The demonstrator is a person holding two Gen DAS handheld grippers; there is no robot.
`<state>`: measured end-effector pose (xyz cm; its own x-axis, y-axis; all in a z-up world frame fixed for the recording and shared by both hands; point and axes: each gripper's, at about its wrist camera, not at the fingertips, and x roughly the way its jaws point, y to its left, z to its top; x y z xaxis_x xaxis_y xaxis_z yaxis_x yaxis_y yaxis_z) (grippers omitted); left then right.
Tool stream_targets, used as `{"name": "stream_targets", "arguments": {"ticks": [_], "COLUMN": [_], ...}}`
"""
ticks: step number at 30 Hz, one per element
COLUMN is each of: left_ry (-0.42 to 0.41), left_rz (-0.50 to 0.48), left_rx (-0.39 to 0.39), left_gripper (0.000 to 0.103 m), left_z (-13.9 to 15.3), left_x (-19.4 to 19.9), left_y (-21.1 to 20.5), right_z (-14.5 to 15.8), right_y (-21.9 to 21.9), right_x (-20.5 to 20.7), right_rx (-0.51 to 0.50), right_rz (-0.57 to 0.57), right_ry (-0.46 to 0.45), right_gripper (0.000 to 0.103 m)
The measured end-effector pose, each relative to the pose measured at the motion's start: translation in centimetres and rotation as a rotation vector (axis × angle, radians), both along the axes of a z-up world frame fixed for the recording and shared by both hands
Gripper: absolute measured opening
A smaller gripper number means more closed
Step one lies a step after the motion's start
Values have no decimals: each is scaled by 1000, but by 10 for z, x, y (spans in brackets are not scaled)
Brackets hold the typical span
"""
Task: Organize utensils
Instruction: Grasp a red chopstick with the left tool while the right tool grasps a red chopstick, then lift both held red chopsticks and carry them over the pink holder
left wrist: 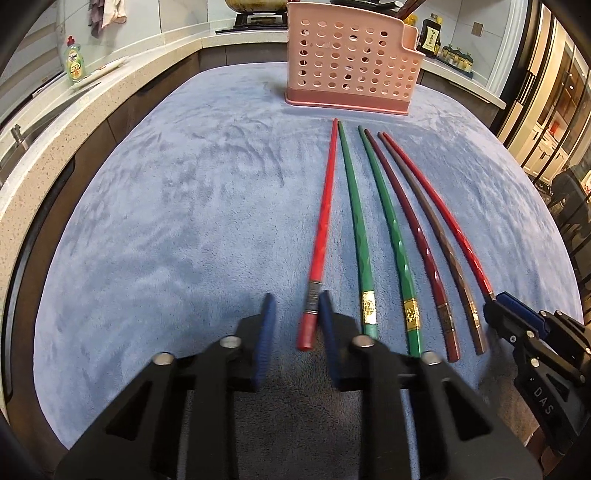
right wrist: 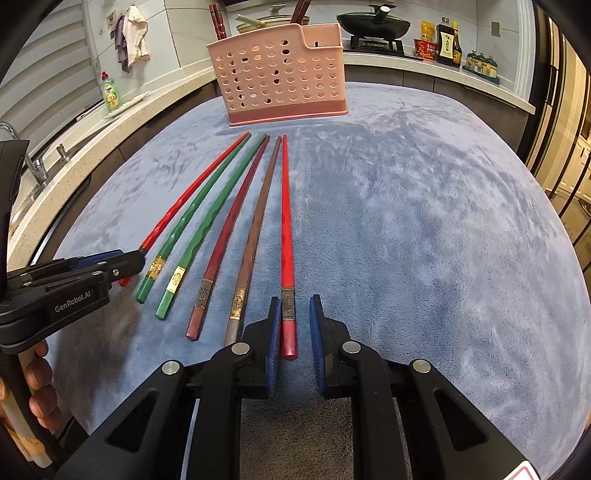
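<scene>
Several chopsticks lie side by side on a blue cloth (left wrist: pixel 166 221), tips toward a pink perforated utensil holder (left wrist: pixel 351 62) at the far edge. My left gripper (left wrist: pixel 295 302) is open, its jaws either side of the thick end of the leftmost red chopstick (left wrist: pixel 325 206). My right gripper (right wrist: pixel 293 306) is open around the thick end of the rightmost red chopstick (right wrist: pixel 285 221). Between them lie two green chopsticks (left wrist: pixel 354 214), a dark red one (right wrist: pixel 229 229) and a brown one (right wrist: pixel 256 229). The holder (right wrist: pixel 280 77) has a few chopsticks standing in it.
A stone counter (left wrist: pixel 55 122) runs along the left with a green soap bottle (left wrist: pixel 74 62) and a sink tap (right wrist: pixel 33 162). A stove with a pan (right wrist: pixel 373 26) and sauce bottles (right wrist: pixel 445 44) stand behind the holder. Glass cabinets are on the right.
</scene>
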<state>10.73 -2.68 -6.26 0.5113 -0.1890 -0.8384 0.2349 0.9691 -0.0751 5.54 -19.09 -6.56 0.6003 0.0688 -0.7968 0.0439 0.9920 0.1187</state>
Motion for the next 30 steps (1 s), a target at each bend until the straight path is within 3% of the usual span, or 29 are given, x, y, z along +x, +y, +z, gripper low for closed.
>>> {"name": "stream_targets", "arguments": {"ticks": [1, 14, 30], "left_ry": [4, 5, -179], "left_rz": [-1, -4, 54], "left_rx": [-4, -48, -177], "left_gripper": [10, 9, 8], "left_z": [0, 21, 125], "left_x": [0, -5, -6], "left_y": [1, 7, 39], "right_z": [0, 26, 133], "right_y": [0, -4, -32], "right_x": [0, -10, -11], "right_rx": [-1, 10, 58], "right_rz": [-1, -6, -65], "right_ry": [1, -28, -273], "right_gripper": [11, 7, 7]}}
